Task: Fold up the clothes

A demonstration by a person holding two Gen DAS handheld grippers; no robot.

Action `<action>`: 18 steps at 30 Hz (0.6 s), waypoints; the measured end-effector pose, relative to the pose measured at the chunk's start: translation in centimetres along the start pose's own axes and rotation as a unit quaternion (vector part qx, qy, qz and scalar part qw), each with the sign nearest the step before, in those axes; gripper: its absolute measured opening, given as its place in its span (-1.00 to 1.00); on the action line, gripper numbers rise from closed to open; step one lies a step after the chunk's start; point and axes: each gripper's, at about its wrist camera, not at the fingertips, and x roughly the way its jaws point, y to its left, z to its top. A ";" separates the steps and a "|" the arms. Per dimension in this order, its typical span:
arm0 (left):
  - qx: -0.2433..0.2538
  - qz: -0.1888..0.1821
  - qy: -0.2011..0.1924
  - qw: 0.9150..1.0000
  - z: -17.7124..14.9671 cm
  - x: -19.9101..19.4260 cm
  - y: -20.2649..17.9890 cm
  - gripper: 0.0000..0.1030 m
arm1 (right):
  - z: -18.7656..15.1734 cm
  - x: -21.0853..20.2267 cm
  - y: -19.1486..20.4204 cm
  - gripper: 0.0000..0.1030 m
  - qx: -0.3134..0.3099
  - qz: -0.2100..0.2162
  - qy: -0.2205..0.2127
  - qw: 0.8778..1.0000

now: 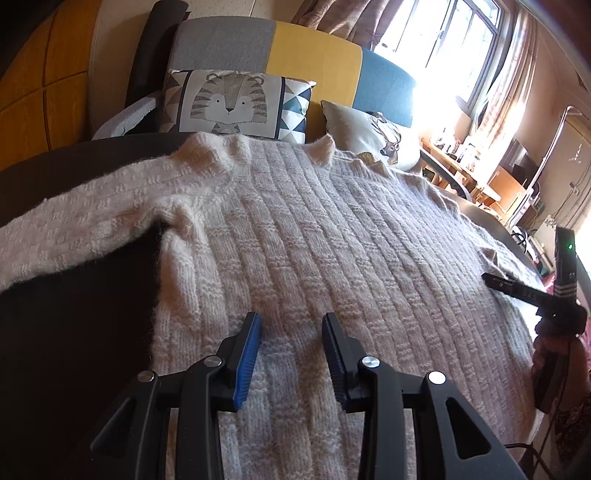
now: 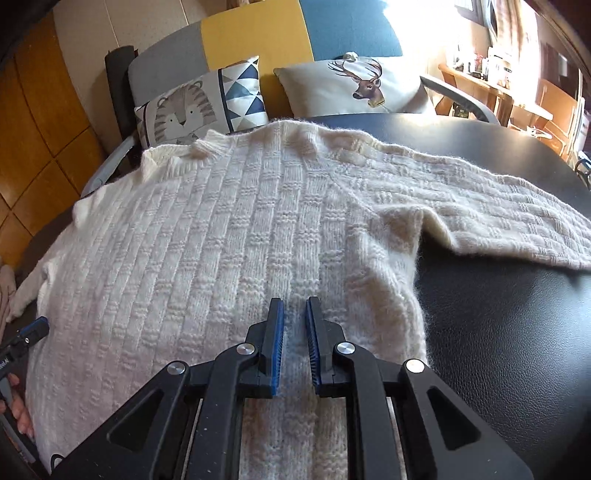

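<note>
Still at the setup step: cream knit sweater (image 2: 229,229) spread flat on the black table (image 2: 509,332), collar toward 12 o'clock, one sleeve out at 3, nothing folded yet. Next up, probably pinching a sleeve or side edge and carrying it across. Left gripper (image 1: 291,325) half open over the hem, empty. Right gripper (image 2: 294,310) nearly closed, narrow gap, gripping nothing.

Sunlit window (image 1: 476,48), curtains, tricolour sofa (image 2: 258,33) with cushions, perhaps cluttered shelves beyond
</note>
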 end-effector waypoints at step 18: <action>-0.085 0.048 0.039 0.994 7.7 4.5 7.6 -0.33 | -0.4 0.1 -0.8 -0.73 0.029 0.022 -0.015 0.999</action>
